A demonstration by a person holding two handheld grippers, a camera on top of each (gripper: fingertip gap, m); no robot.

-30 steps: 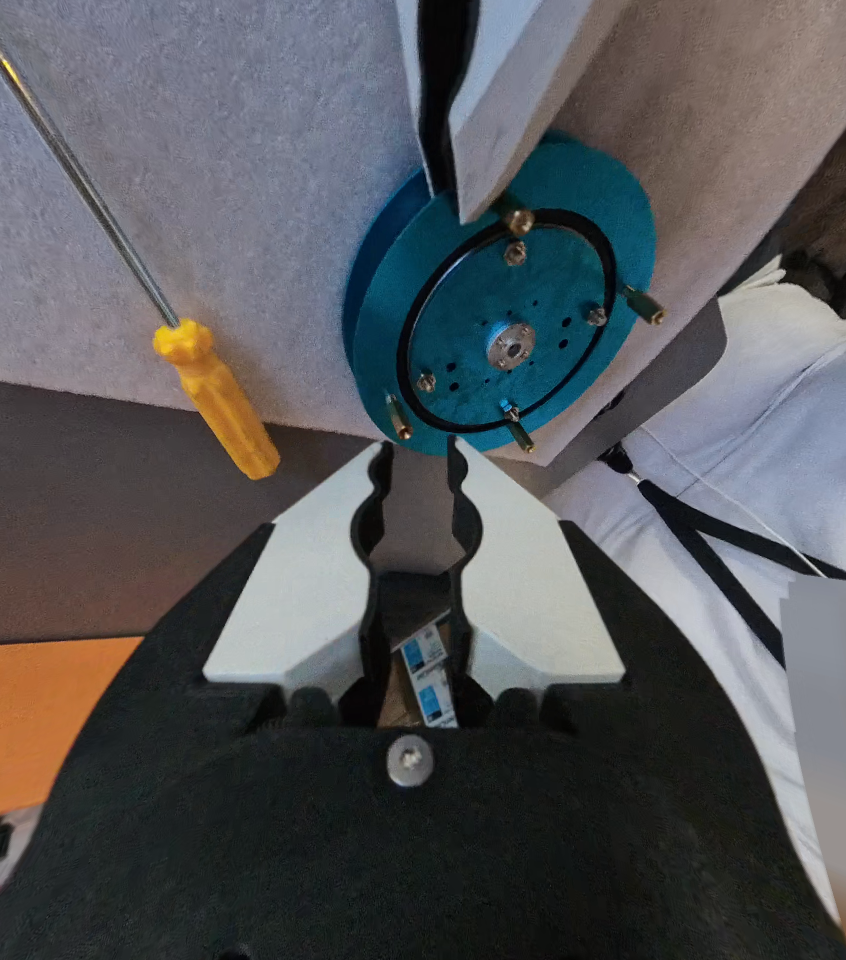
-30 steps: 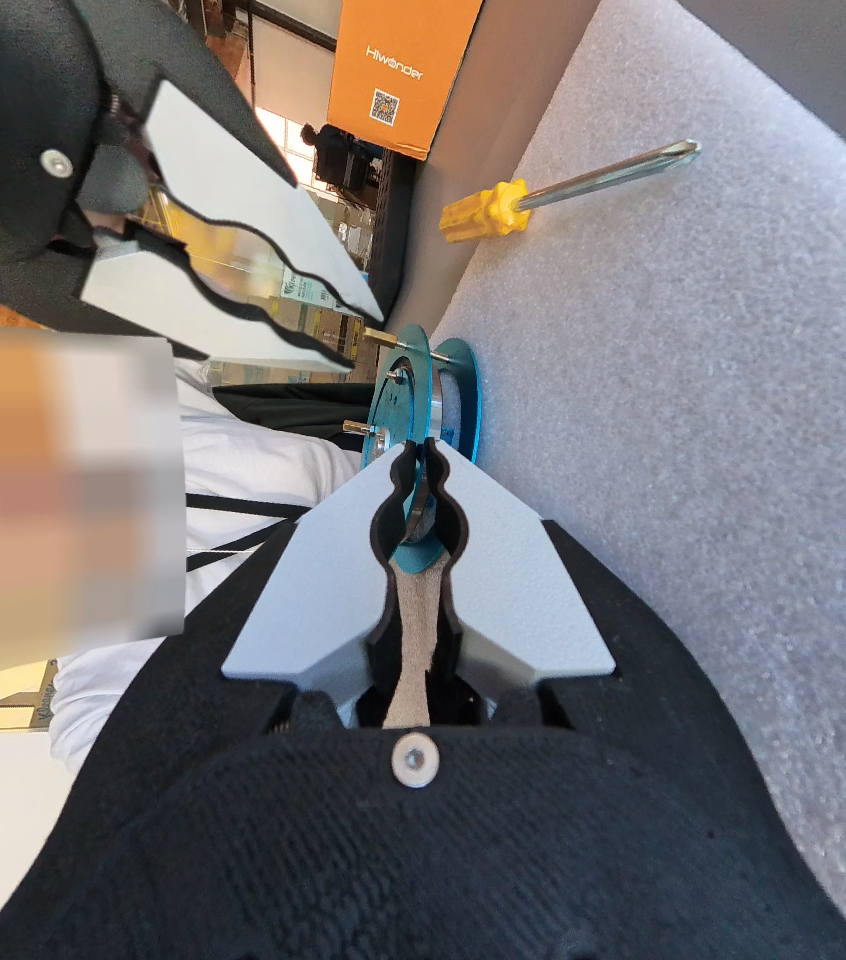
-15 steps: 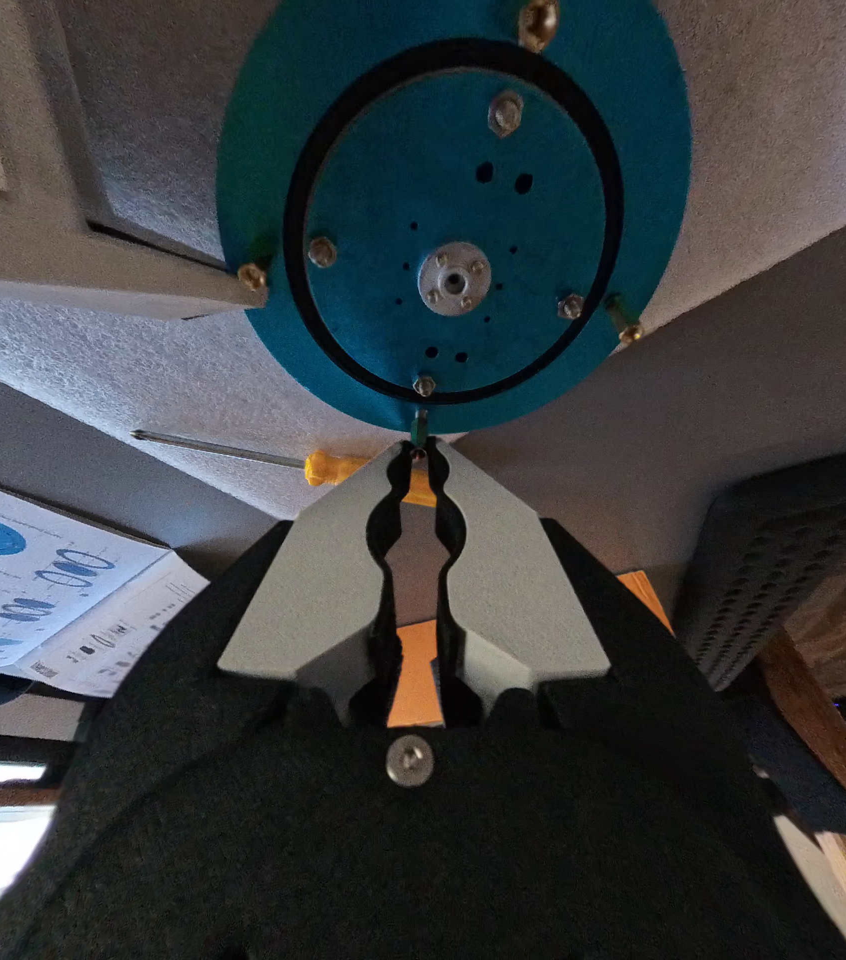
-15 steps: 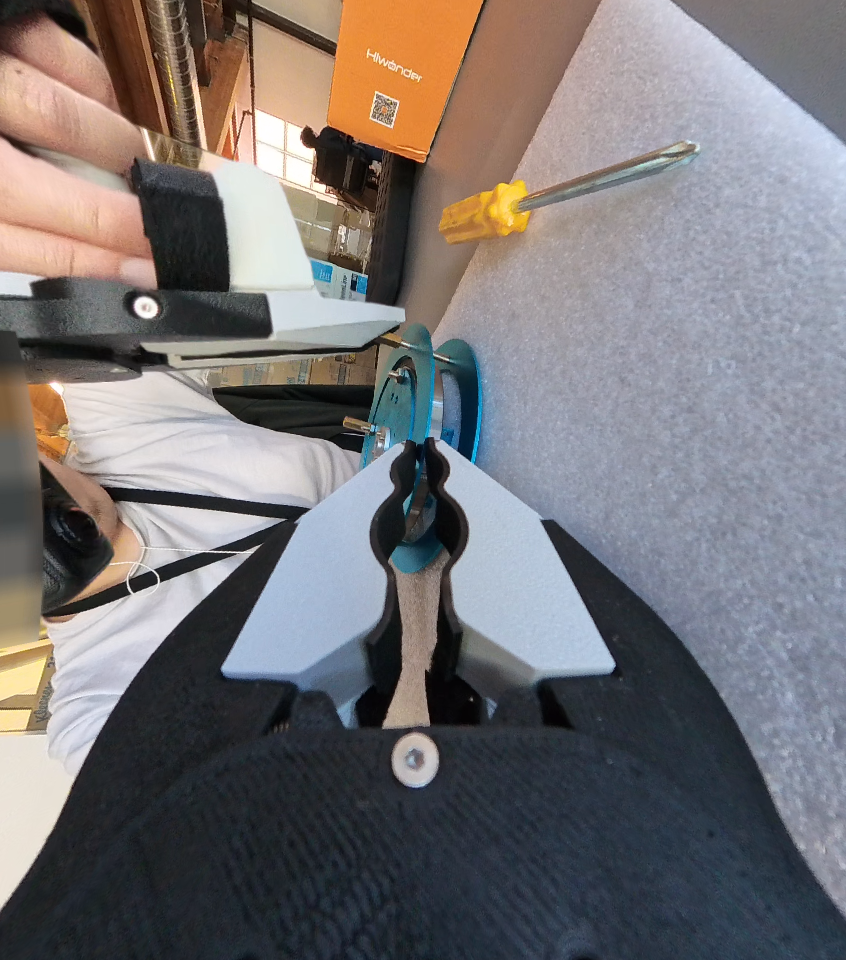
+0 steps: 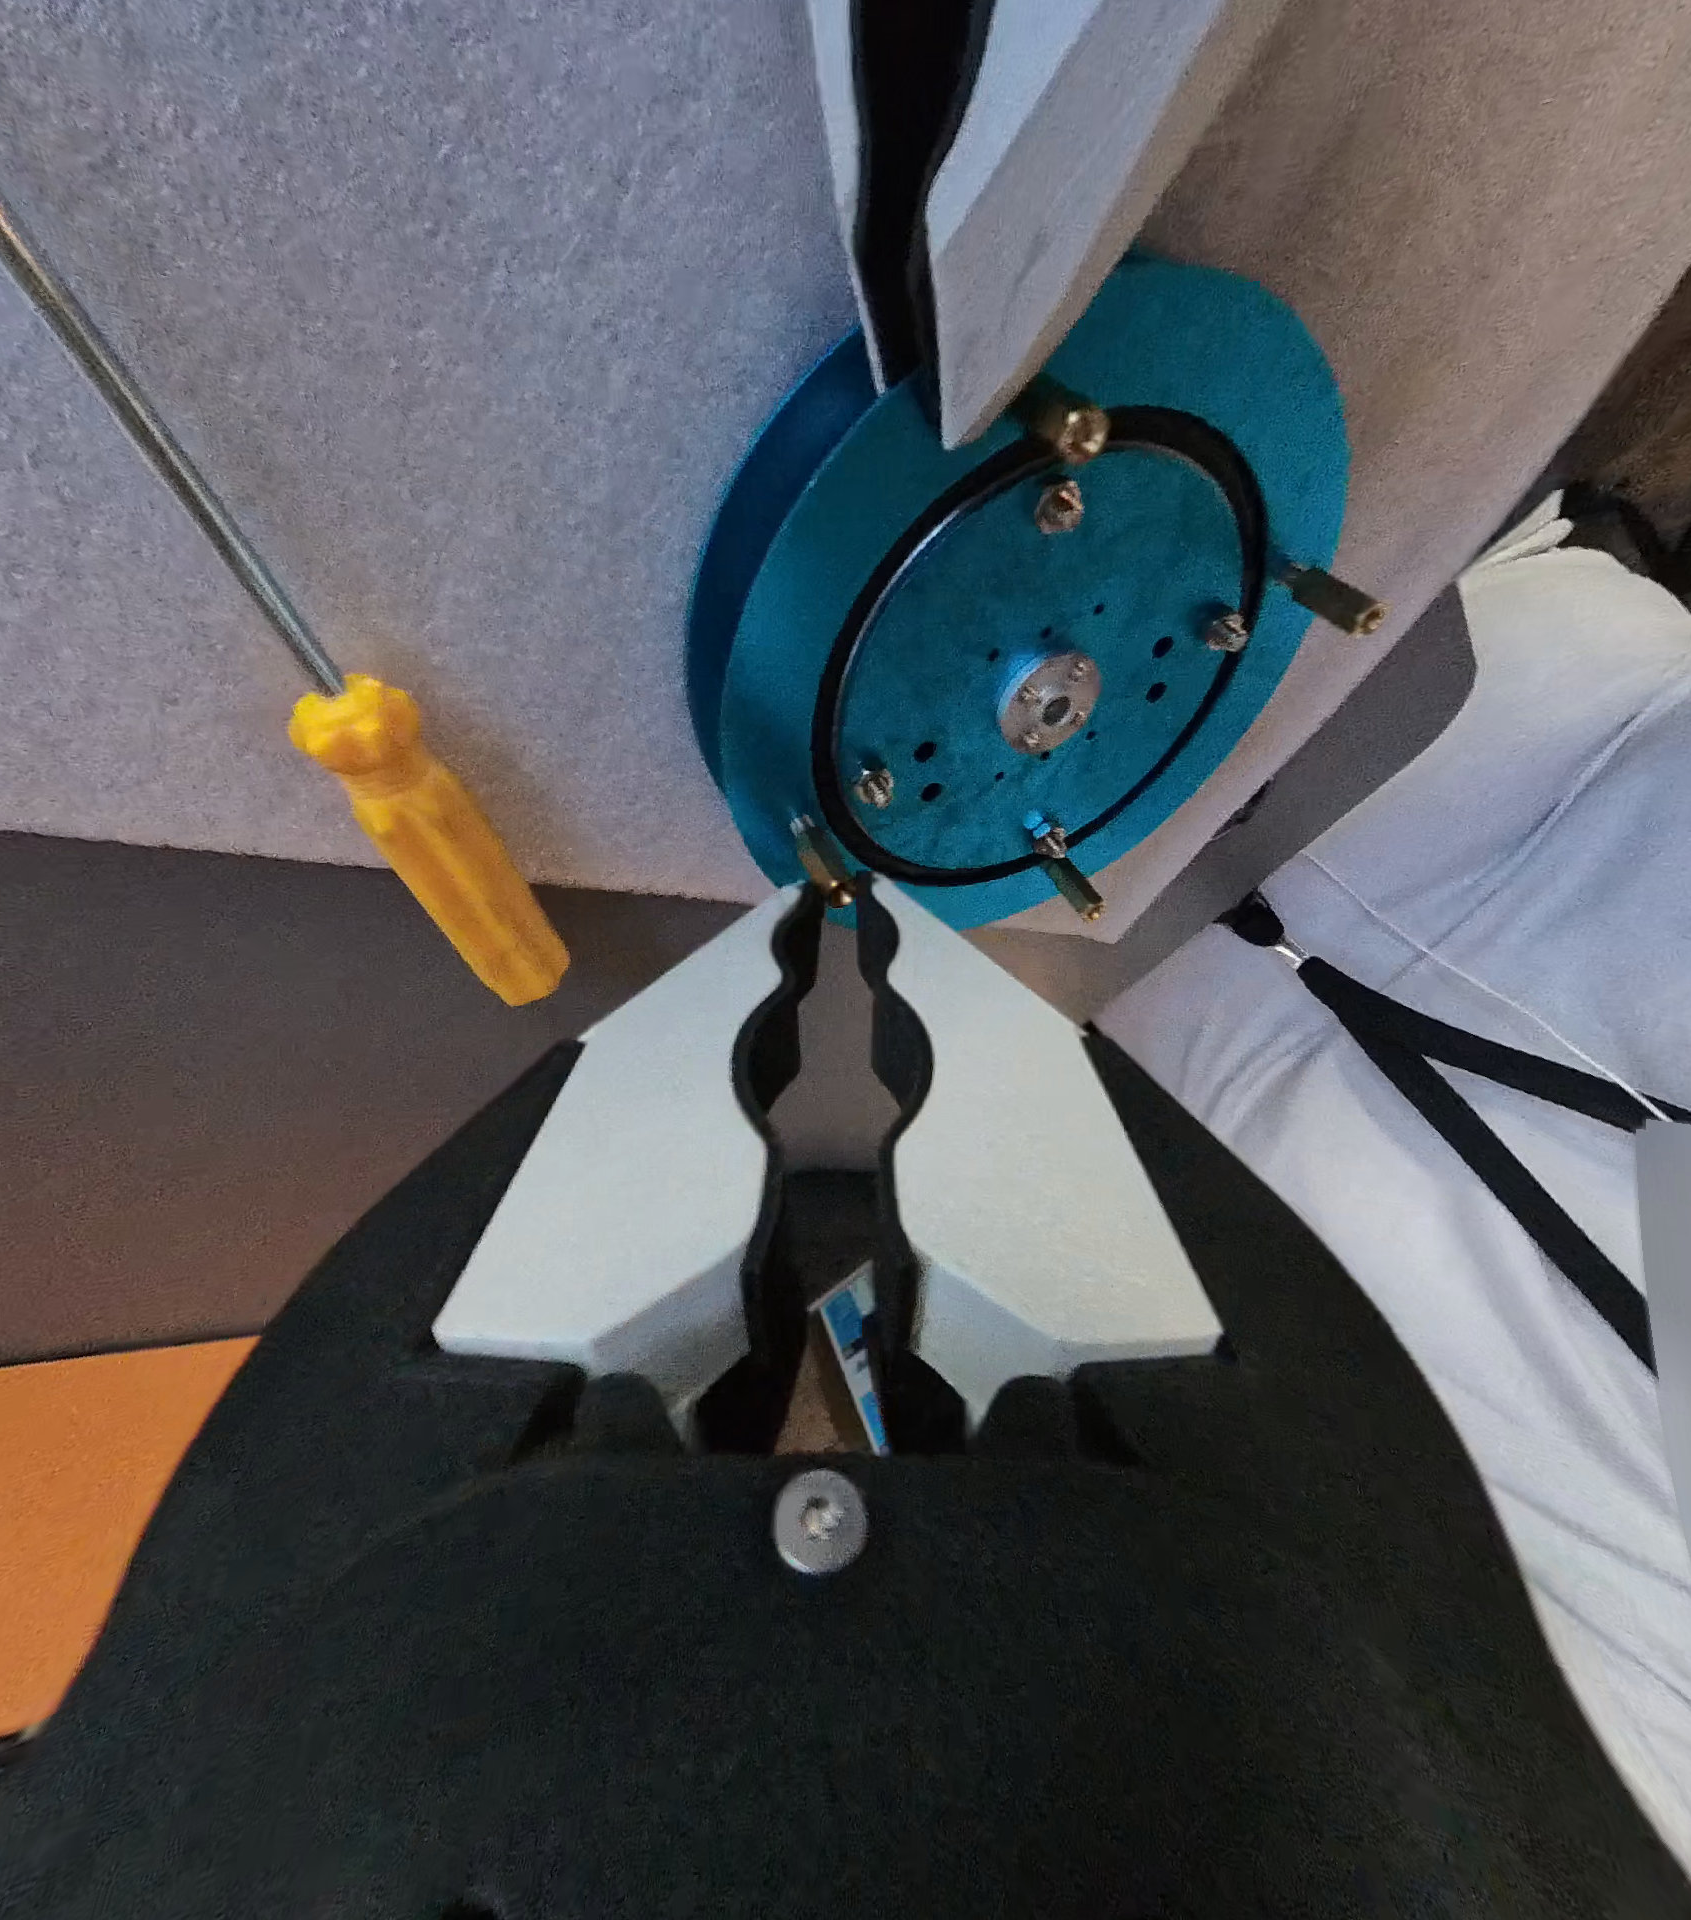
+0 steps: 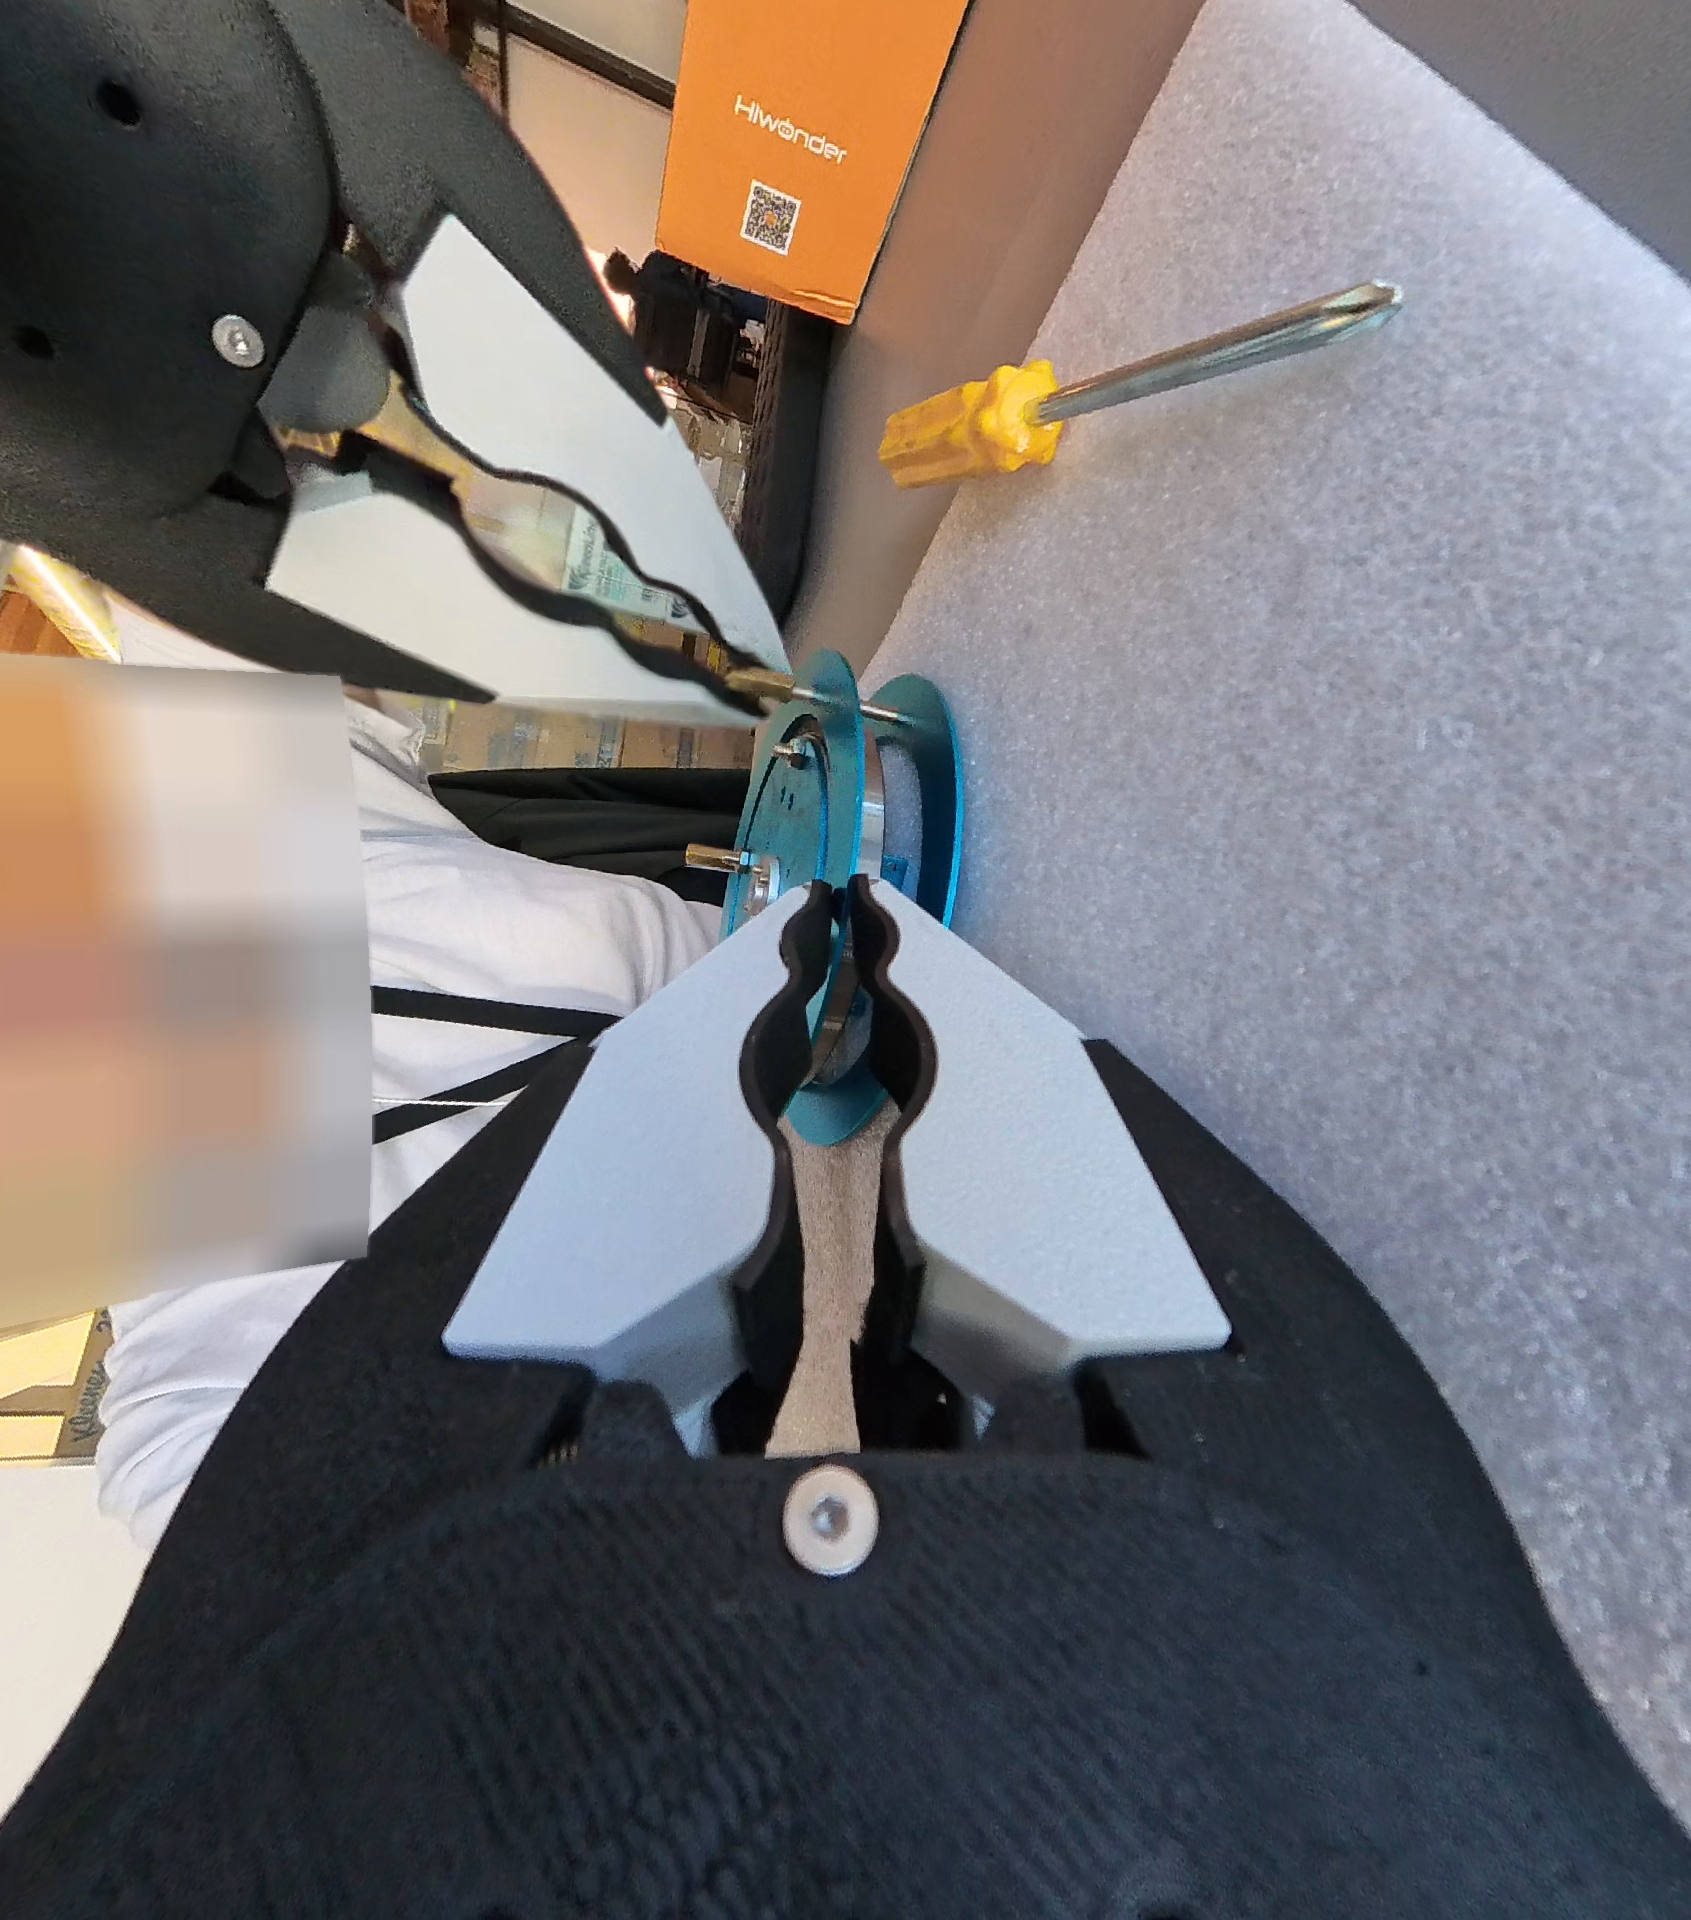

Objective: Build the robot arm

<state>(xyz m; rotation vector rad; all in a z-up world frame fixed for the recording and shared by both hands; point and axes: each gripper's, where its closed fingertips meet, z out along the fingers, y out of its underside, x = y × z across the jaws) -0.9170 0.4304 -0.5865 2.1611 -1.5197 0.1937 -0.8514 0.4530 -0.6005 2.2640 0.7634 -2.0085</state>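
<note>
A blue two-plate disc assembly (image 5: 1017, 665) with brass standoffs stands on edge on grey foam (image 5: 405, 312); the right wrist view shows it edge-on (image 6: 825, 790). My left gripper (image 5: 836, 896) is shut on a brass standoff (image 5: 823, 868) at the plate's lower rim. It also shows in the right wrist view (image 6: 747, 698), pinching that standoff (image 6: 763, 681). My right gripper (image 6: 839, 891) is shut on the rim of the outer blue plate. It shows in the left wrist view (image 5: 919, 410) at the top of the disc.
A screwdriver with a yellow handle (image 5: 425, 831) lies on the foam left of the disc and also shows in the right wrist view (image 6: 966, 436). An orange box (image 6: 789, 145) stands beyond the foam. A person in white clothing (image 5: 1547, 935) is close by.
My left gripper closed on the standoff and twisted about it half a second ago. It has now turned back to its first angle, jaws narrower than a second ago. The right gripper has not moved.
</note>
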